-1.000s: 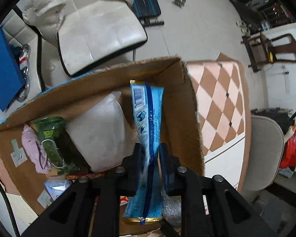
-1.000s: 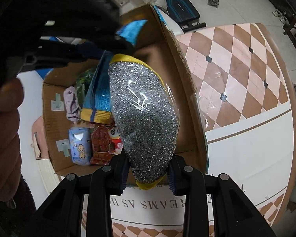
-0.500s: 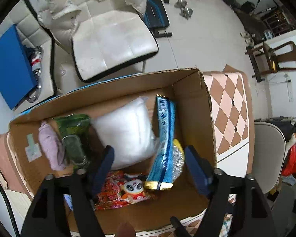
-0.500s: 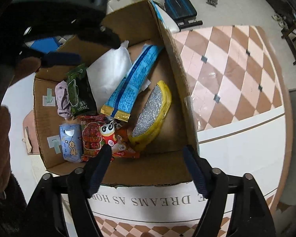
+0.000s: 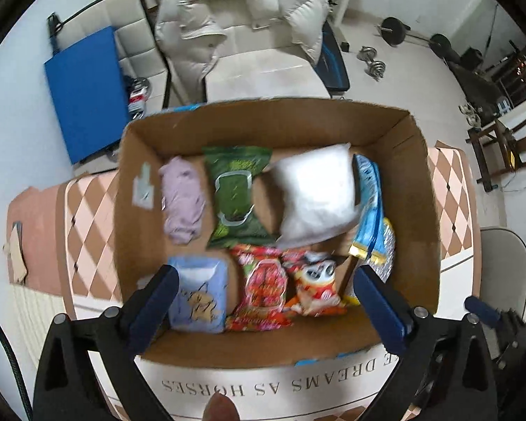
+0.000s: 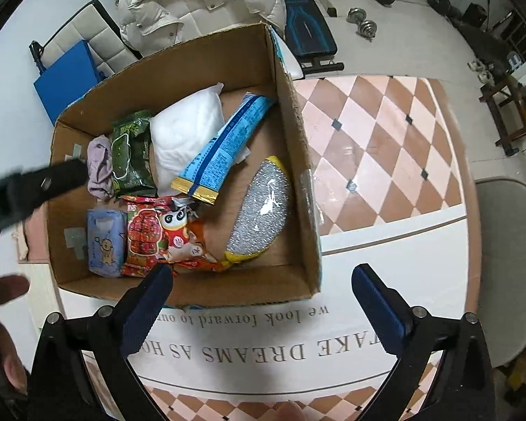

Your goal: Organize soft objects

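Note:
An open cardboard box (image 5: 417,182) (image 6: 298,161) sits on the table and holds several soft items. In the right wrist view I see a white pillow pack (image 6: 189,129), a blue wrapper (image 6: 224,147), a silver scouring pad (image 6: 263,207), a green wipes pack (image 6: 129,151), a lilac cloth (image 6: 100,168), a pale blue tissue pack (image 6: 103,242) and red snack bags (image 6: 157,235). My left gripper (image 5: 263,291) is open and empty above the box's near side. My right gripper (image 6: 263,293) is open and empty over the box's near wall.
The table (image 6: 385,147) has a checked cloth with printed words. A white chair with a puffy coat (image 5: 249,28) and a blue board (image 5: 87,87) stand behind the box. A beige chair (image 6: 508,245) is at the right. Weights lie on the floor.
Both grippers opened and let go: the blue wrapper and the silver pad now lie in the box. Both grippers then drew back and up from it.

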A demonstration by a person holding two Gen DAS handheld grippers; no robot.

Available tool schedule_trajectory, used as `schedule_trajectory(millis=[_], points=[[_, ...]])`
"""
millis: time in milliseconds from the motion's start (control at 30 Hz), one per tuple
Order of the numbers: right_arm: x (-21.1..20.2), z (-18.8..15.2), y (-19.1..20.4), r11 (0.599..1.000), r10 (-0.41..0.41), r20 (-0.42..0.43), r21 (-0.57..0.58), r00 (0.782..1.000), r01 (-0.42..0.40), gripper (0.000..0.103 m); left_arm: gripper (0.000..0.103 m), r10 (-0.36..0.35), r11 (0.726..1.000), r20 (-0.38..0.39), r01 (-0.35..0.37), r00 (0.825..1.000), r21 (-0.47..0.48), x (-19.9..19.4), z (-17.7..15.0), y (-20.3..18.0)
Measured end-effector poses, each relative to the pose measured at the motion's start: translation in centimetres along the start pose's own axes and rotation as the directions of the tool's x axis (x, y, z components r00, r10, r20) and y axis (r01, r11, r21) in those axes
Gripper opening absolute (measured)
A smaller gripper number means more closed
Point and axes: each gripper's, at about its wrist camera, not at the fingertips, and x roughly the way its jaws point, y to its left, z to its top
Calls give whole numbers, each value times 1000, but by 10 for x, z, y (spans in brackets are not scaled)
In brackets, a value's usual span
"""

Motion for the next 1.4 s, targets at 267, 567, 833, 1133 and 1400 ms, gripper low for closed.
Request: schedule_trajectory(millis=[267, 567, 833, 1133, 1400], points=[[-16, -12, 4, 999, -11, 14, -40, 1000, 12, 103, 102, 38, 997, 42, -35, 998, -68, -24, -45, 13], [-84, -59, 8, 994, -41, 160, -98, 986, 57, 103, 102, 101, 993, 183, -86, 978, -86, -95, -117, 3], [-168, -124, 5, 989, 1, 299, -141, 954, 43, 103, 102, 87, 992, 269, -58, 959, -115, -163, -176, -11], [-253, -196, -8, 987, 41, 416, -156, 909, 27, 103, 102, 126, 989, 318, -92, 940, -119, -226, -233, -26], [-301, -252, -15, 987, 46, 486, -155, 873, 34, 103, 102, 84, 993, 351, -49, 932, -106, -269, -273, -33]])
